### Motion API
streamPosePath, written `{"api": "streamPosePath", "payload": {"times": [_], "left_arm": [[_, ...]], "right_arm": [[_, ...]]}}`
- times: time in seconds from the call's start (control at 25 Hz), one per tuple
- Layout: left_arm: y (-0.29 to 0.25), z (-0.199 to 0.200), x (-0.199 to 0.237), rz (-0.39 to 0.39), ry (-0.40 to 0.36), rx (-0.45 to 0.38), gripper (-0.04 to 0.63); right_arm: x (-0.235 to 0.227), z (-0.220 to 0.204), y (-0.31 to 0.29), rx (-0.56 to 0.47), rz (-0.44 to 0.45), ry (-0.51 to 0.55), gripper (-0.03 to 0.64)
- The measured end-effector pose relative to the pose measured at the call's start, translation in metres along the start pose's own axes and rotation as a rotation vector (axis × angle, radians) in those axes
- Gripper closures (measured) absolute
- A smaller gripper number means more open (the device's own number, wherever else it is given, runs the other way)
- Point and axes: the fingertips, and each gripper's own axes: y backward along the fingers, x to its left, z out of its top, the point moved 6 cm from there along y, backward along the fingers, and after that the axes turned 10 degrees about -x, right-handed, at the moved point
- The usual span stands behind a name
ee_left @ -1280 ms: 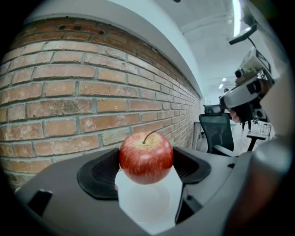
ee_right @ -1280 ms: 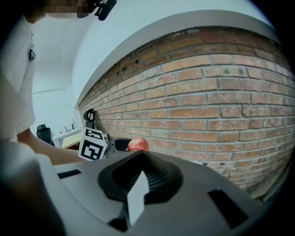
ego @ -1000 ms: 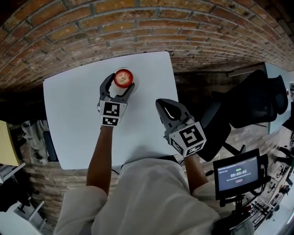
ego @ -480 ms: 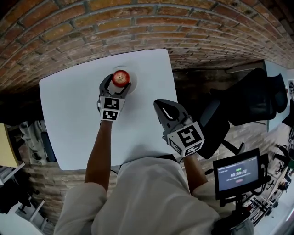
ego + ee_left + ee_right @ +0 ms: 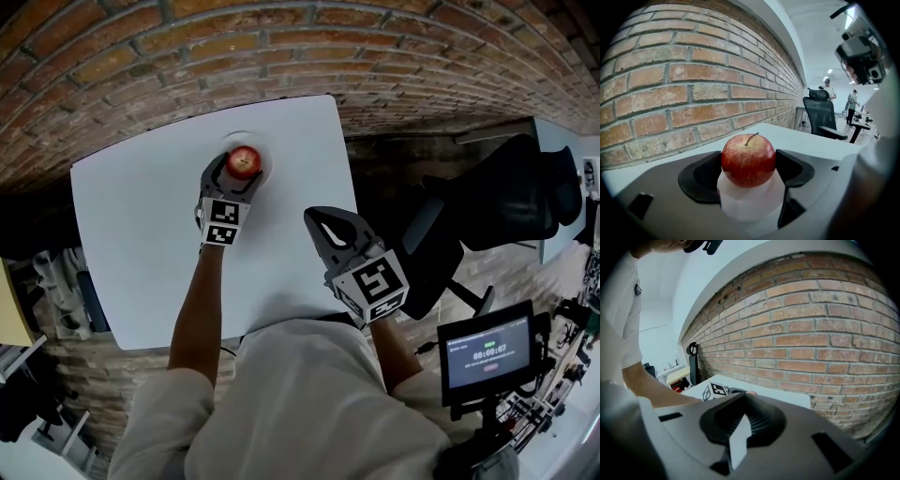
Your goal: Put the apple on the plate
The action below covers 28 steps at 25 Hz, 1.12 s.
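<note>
A red apple point(image 5: 244, 161) sits between the jaws of my left gripper point(image 5: 241, 169) at the far side of the white table point(image 5: 141, 244). The faint round rim of a white plate point(image 5: 247, 138) shows just beyond and around it. In the left gripper view both dark pads press the sides of the apple point(image 5: 748, 159), stem up, so the left gripper point(image 5: 748, 165) is shut on it. Whether the apple rests on the plate or hangs just above it is unclear. My right gripper point(image 5: 324, 222) is held near the table's right edge, shut and empty point(image 5: 739, 423).
A brick wall point(image 5: 281, 56) runs close behind the table's far edge. A black office chair point(image 5: 497, 206) stands to the right, off the table. A small screen on a stand point(image 5: 485, 352) is at the lower right. Shelving point(image 5: 66, 281) stands left of the table.
The left gripper's jaws stood wide around the apple a second ago and have narrowed onto it. The right gripper has hardly moved.
</note>
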Motion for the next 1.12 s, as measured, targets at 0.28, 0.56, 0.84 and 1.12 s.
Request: {"api": "streamPosePath", "payload": {"times": [0.28, 0.56, 0.84, 1.12], "left_arm": [[0.001, 0.000, 0.004, 0.002, 0.009, -0.023, 0.225], [0.004, 0.000, 0.003, 0.000, 0.061, -0.057, 0.225], [0.004, -0.006, 0.001, -0.017, 0.074, -0.039, 0.224], [0.013, 0.002, 0.000, -0.029, 0.058, -0.060, 0.224]], "right_arm": [[0.002, -0.005, -0.001, 0.006, -0.004, -0.005, 0.614], [0.002, -0.006, -0.002, 0.007, 0.002, -0.004, 0.614], [0.003, -0.005, 0.001, 0.004, 0.003, 0.003, 0.614], [0.008, 0.001, 0.009, -0.008, 0.003, 0.013, 0.614]]}}
